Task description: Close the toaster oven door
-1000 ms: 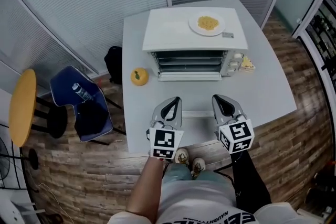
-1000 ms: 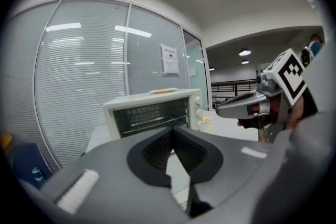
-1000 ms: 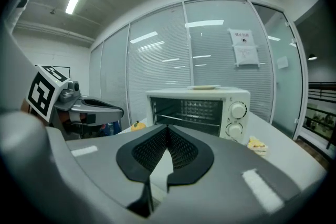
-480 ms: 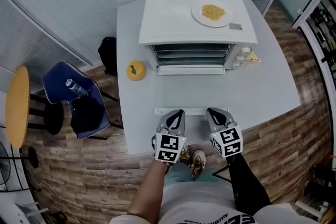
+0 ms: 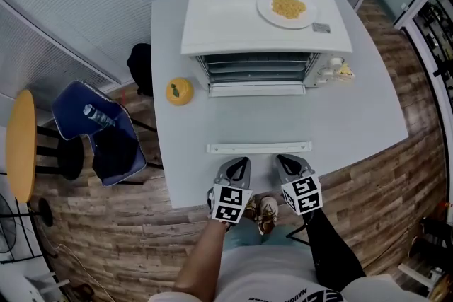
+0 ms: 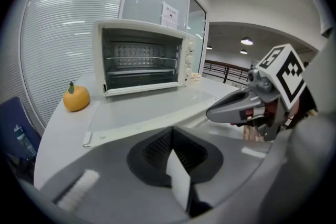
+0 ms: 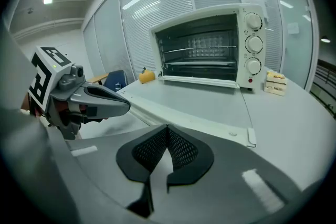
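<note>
Hovering clenched and empty at the bench (image 5: 368,113) edge, the left claw (image 5: 238,167) and right claw (image 5: 288,165) are sitting just short of the handle (image 5: 258,148) of the toaster oven door (image 5: 258,120), which is lying open flat; lifting evenly from under that handle probably suits best.

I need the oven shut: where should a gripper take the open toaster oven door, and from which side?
Take the handle bar on the free edge of the door, coming from the person's side. The door lies flat, hinged at the toaster oven, so that nearest edge probably swings up most easily.
</note>
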Motion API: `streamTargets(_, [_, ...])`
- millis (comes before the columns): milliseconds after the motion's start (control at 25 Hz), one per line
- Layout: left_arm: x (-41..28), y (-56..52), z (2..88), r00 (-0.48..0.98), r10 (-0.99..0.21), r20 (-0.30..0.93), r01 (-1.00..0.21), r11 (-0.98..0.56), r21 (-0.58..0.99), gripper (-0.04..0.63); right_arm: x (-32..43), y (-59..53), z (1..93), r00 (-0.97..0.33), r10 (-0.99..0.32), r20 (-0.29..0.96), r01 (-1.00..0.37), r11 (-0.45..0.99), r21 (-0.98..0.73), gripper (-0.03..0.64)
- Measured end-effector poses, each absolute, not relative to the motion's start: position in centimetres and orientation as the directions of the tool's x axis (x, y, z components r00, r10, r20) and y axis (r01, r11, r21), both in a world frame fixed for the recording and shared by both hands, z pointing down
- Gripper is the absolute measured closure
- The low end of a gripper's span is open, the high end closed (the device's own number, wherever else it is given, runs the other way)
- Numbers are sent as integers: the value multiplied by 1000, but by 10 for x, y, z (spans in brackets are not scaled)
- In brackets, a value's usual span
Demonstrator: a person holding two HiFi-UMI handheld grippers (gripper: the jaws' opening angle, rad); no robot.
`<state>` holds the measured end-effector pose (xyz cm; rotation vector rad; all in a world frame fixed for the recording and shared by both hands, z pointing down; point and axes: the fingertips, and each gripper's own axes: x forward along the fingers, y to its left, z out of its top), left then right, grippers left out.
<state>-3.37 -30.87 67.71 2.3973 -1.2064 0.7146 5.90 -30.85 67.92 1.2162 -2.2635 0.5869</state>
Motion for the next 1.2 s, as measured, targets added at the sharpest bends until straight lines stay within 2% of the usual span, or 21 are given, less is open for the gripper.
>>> streamTargets(280, [-40, -312, 703, 476, -618, 625, -845, -519, 130, 540, 67, -309, 701, -449, -618, 646, -867, 477, -146, 615])
streamTargets(600, [-47, -330, 712, 440, -634, 636, -873, -469, 136, 540, 73, -322, 706, -385, -668, 637, -907, 402, -126, 615])
streamTargets(1200, [-48, -330, 688, 428, -688, 587, -861, -507, 33, 540, 73, -327, 679, -333, -740, 585, -932, 354, -82, 615])
